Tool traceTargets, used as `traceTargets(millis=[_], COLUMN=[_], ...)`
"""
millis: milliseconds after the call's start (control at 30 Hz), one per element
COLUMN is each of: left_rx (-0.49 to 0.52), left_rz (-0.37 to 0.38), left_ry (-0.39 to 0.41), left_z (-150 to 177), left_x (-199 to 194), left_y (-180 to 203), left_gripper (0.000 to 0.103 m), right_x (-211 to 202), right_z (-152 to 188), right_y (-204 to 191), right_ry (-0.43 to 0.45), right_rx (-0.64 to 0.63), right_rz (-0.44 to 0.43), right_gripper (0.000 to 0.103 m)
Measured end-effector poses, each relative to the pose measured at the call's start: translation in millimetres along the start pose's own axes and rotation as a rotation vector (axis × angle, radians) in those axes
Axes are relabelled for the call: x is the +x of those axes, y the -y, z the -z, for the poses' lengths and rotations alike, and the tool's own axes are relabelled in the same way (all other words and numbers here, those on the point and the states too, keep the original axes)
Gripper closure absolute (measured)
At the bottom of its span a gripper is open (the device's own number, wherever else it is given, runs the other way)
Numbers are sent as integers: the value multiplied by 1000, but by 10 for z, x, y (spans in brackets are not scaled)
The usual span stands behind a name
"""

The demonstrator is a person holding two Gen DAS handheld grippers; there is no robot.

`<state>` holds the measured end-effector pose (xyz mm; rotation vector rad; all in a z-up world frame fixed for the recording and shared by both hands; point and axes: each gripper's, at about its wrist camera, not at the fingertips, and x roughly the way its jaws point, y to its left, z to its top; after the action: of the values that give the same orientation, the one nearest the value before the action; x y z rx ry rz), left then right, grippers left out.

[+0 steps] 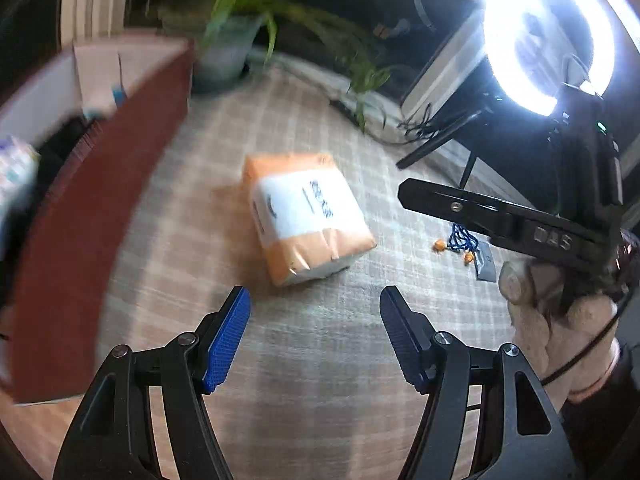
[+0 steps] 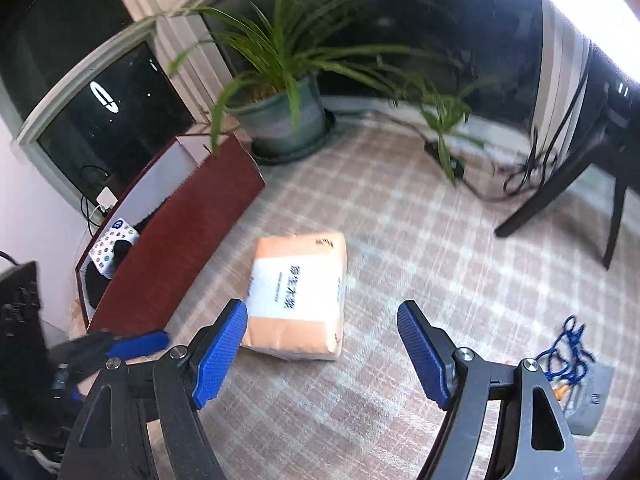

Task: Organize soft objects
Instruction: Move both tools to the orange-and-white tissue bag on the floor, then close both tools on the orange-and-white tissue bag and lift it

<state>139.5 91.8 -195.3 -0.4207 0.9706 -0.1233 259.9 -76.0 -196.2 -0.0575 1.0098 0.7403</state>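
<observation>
Tissue pack (image 1: pixel 306 216), orange wrap with a white label band, flat on the checked carpet (image 1: pixel 320 360), just beside the open red-brown box (image 1: pixel 92 220) and apart from it. Ahead of both tools, not yet between either pair of pads. Left hand-held gripper (image 1: pixel 316 334): jaws apart, nothing between them, pack straight ahead and close beyond the tips. Right hand-held gripper (image 2: pixel 322 348): jaws apart and empty too, pack ahead and off toward its left pad (image 2: pixel 220 352), which overlaps the pack's near corner in that view; touching or not, cannot tell. Long axis running away from the tools, slightly skewed, so short width facing the jaws. Left probably the better centred; right perhaps nearer. Box to the left of the pack from both views, likely the destination. Blue cord with orange ends (image 1: pixel 460 240) off to the right, well clear.
</observation>
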Motion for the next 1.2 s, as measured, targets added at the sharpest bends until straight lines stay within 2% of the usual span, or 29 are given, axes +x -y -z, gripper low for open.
traceTargets(millis=[100,367,700,767,900,967,1200], left_rx=[-53,-74,-107,-106,-110,-110,-91], left_rz=[0,-47,-12,-5,22,34,30], left_ry=[-36,-58,-78,-80,-91,-93,-86], left_z=[-32,-174,-284,-310,-344,-350,-355], left_x=[197,475,685,706,752,761,742], left_y=[-72,-136,-189,-171,-158,-147,-112], left_gripper=[36,36,36,36,40,44,45], right_x=[164,509,839,868,938,948,916], right_z=[2,-38,-92,-89,-73,-70,-83], right_y=[69,150,259,247,201,191,121], right_ry=[-52,-134,-218,-226,-251,-252,-239], right_rx=[16,77,164,169,155,159,148], right_rz=[-29,-114,-184,-193,-198,-205,-187], right_gripper=[29,29,29,32,47,49,53])
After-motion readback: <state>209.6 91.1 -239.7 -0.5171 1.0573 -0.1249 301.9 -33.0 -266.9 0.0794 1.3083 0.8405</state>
